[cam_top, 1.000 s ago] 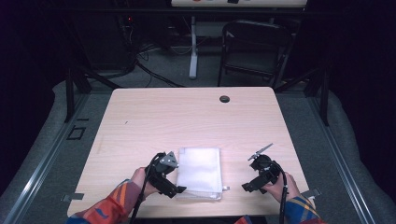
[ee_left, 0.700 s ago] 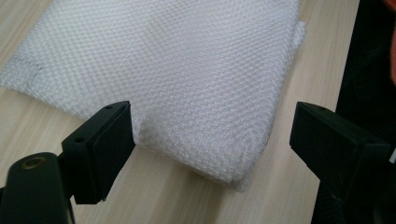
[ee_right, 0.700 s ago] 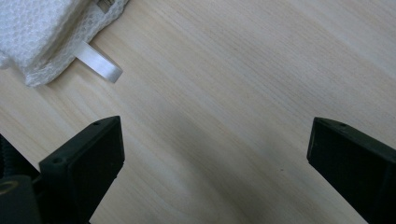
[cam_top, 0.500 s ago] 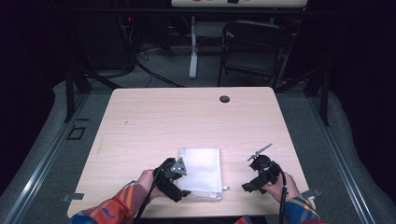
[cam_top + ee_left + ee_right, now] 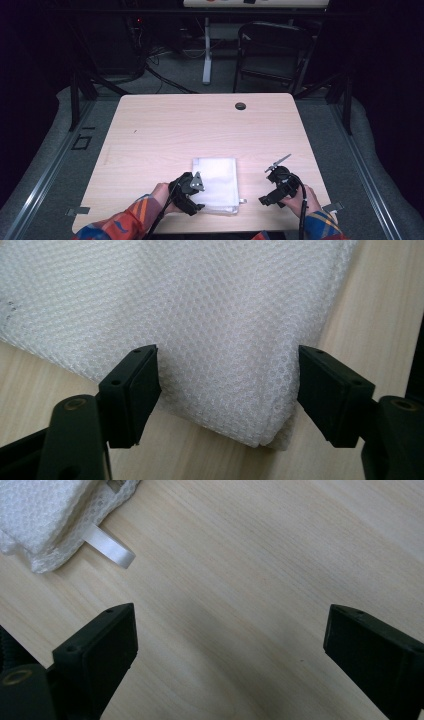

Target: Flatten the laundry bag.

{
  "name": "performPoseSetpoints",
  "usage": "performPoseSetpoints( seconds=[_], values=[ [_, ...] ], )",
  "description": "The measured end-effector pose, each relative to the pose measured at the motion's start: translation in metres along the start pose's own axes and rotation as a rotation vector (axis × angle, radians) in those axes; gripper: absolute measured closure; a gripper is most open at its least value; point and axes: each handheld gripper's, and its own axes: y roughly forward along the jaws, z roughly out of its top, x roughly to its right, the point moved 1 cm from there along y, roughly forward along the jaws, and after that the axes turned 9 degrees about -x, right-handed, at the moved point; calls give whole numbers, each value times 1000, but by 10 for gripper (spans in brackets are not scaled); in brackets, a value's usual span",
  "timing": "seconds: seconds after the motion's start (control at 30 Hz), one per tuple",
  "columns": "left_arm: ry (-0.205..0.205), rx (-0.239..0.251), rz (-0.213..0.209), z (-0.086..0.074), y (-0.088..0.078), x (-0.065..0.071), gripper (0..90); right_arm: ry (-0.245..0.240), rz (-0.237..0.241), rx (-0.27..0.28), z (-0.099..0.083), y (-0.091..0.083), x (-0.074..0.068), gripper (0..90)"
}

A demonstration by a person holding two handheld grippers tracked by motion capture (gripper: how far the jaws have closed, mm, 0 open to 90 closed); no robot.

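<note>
Change: the left gripper (image 5: 227, 400) has come down onto the near left corner of the folded white mesh bag (image 5: 216, 184); its jaws have just been closing, the corner between them, pads not yet pressing.
Meaning: a pinch looks imminent.
Right gripper (image 5: 227, 655): jaws apart over bare tabletop (image 5: 200, 130).
Bag: honeycomb netting, soft, layered, by the tabletop's near edge; white ribbon loop (image 5: 111, 546) at its corner.

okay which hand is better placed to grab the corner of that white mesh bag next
Left, I'd say. The left tongs have been closing, and the mesh bag corner already lies between the jaws, though the pads don't press it yet. The right tongs stand open over bare table, beside the bag's loop.
</note>
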Motion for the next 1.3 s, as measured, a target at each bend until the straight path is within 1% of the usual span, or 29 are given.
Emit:
performPoseSetpoints(
  seconds=[0.03,0.1,0.2,0.23,0.33,0.37,0.4,0.43,0.53,0.57,0.6,0.67,0.7,0.73,0.77,0.8,0.83,0.87,0.93,1.0,1.03,1.07,1.1,1.13,1.17,1.2,1.23,1.27,1.3],
  values=[
    [1,0,5,0,0,0,295,-13,-3,-16,0,-1,1,67],
    [2,-5,4,0,1,0,326,-6,-1,-8,0,-1,0,68],
    [23,-21,6,1,6,5,383,-12,-12,-26,1,-2,0,68],
    [30,-28,18,2,7,6,400,-12,-12,-27,1,-2,0,68],
    [27,-28,20,2,7,6,441,-14,-10,-26,1,-2,0,69],
    [27,-28,20,2,7,6,463,-15,-9,-24,1,-2,0,70],
    [30,-27,22,2,7,5,520,-15,-9,-24,1,-2,0,70],
    [30,-26,7,2,7,5,520,-16,-7,-25,1,-2,0,70],
    [33,-32,9,2,7,7,604,-14,3,-20,1,-1,-1,72],
    [41,-31,5,2,7,7,604,-14,3,-20,1,-1,-1,72],
    [38,-29,6,2,7,7,645,-4,10,-5,1,-1,-2,73],
    [34,-27,0,2,6,6,694,-15,2,-17,1,-1,-1,74],
    [17,-16,-15,1,6,4,735,-25,-2,-21,2,-2,-1,76],
    [14,-15,-16,1,5,3,745,-21,-2,-17,2,-2,-3,77],
    [5,-14,-22,1,4,2,763,-25,10,-16,3,-2,-3,78],
    [-2,-4,-29,1,4,1,778,-30,-1,-8,3,-2,-3,79],
    [-10,-1,-36,1,3,0,788,-27,6,-3,4,-2,-4,80],
    [-18,5,-44,0,2,-2,793,-31,18,-2,4,-2,-5,81],
    [-27,13,-50,0,1,-3,797,-33,10,-5,4,-2,-5,83],
    [-55,49,-63,-1,-3,-5,799,-39,22,5,5,-2,-7,88],
    [-59,54,-64,-1,-5,-6,800,-27,20,23,5,-2,-8,90],
    [-66,63,-63,-1,-6,-7,800,-41,14,18,6,-3,-8,93],
    [-71,70,-66,-1,-7,-8,801,-50,30,14,6,-4,-8,99],
    [-71,70,-66,-1,-7,-8,801,-50,30,14,6,-4,-8,99],
    [-82,80,-75,-2,-8,-9,800,-62,27,19,7,-4,-9,104],
    [-82,80,-75,-2,-8,-9,800,-57,39,31,7,-4,-11,110],
    [-89,92,-81,-2,-9,-9,800,-53,36,46,7,-3,-12,113],
    [-89,92,-81,-2,-9,-9,800,-53,36,46,7,-3,-12,113],
    [-94,98,-79,-2,-10,-9,800,-49,57,59,8,-3,-14,120]
  ],
)
